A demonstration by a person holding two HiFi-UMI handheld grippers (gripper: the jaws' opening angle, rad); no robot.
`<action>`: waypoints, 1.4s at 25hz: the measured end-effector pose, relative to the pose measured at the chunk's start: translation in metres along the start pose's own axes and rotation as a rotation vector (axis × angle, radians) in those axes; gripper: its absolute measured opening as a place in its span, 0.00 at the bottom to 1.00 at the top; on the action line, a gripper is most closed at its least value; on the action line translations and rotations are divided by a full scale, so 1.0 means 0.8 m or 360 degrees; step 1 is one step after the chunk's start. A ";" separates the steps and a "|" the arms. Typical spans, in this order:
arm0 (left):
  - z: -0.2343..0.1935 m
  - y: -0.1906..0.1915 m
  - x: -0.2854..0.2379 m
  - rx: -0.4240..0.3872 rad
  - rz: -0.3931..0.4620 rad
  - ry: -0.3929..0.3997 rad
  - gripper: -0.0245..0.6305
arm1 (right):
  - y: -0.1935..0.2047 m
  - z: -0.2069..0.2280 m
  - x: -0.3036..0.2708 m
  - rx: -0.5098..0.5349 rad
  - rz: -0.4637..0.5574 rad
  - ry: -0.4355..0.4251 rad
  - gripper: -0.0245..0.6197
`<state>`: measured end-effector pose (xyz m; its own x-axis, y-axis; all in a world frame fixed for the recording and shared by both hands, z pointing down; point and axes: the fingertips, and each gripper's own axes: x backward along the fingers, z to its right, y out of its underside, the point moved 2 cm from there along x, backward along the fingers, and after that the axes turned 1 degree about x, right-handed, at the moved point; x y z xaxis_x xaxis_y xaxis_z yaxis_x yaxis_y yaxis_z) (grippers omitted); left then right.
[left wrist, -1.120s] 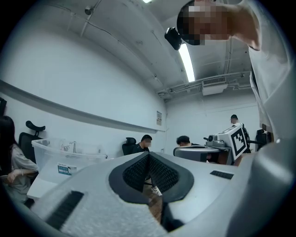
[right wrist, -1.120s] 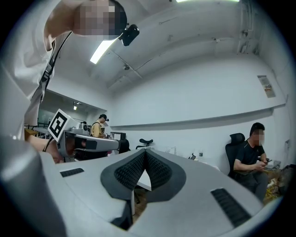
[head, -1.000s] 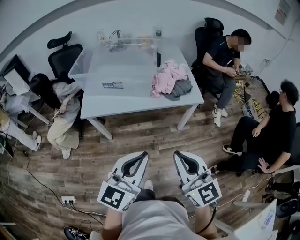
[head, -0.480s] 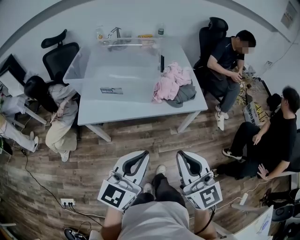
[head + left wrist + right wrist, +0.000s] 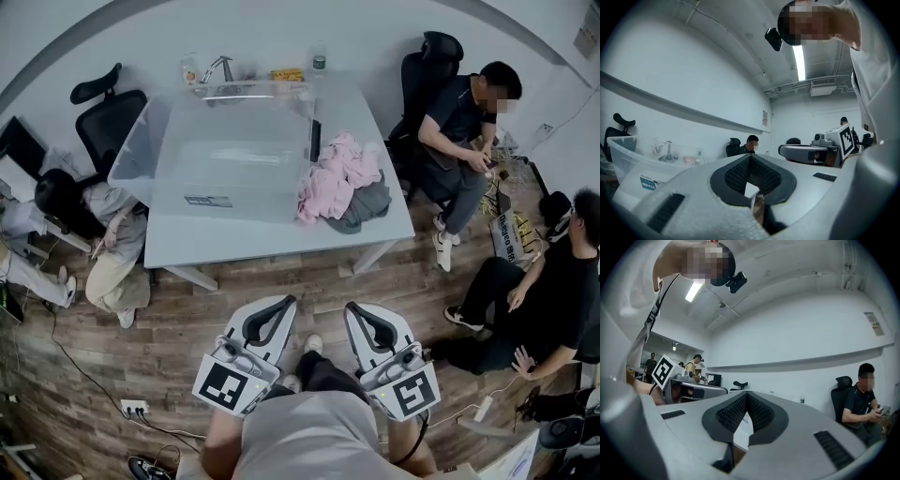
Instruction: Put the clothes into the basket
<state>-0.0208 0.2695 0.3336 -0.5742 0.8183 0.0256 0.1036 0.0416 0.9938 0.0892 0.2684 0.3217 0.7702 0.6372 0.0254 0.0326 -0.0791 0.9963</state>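
A pile of pink and grey clothes [image 5: 339,180] lies on the right side of the white table [image 5: 234,234]. A large clear plastic basket [image 5: 141,141] stands on the table's left and middle, next to the pile. My left gripper [image 5: 274,311] and right gripper [image 5: 364,315] are held side by side low in the head view, over the wood floor, well short of the table. Both are shut with nothing between the jaws. In the left gripper view the left gripper's [image 5: 751,157] tips meet; in the right gripper view the right gripper's [image 5: 747,393] tips do too.
A person [image 5: 89,220] sits at the table's left end and another [image 5: 464,117] in a chair at its right end. A third person [image 5: 548,281] sits on the floor at right. Black office chairs [image 5: 98,117] stand behind. A power strip [image 5: 134,407] with cables lies on the floor at lower left.
The table, basket and clothes have drawn a little nearer and shifted left in the head view. Both grippers stay shut and side by side.
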 end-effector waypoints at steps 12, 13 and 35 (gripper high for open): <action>-0.035 -0.007 -0.080 -0.0041 0.0002 -0.0069 0.05 | 0.016 0.083 -0.048 -0.0032 0.0003 -0.0065 0.05; -0.039 -0.008 -0.086 -0.0046 0.0002 -0.0071 0.05 | 0.017 0.089 -0.053 -0.0032 0.0003 -0.0067 0.05; -0.198 -0.009 -0.229 0.0031 -0.0047 0.0148 0.05 | 0.053 0.214 -0.233 -0.0033 -0.0067 0.0009 0.05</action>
<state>-0.0452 0.0280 0.3388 -0.6501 0.7599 0.0072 0.1006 0.0768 0.9920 0.0561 0.0147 0.3454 0.7647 0.6441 -0.0162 0.0518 -0.0364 0.9980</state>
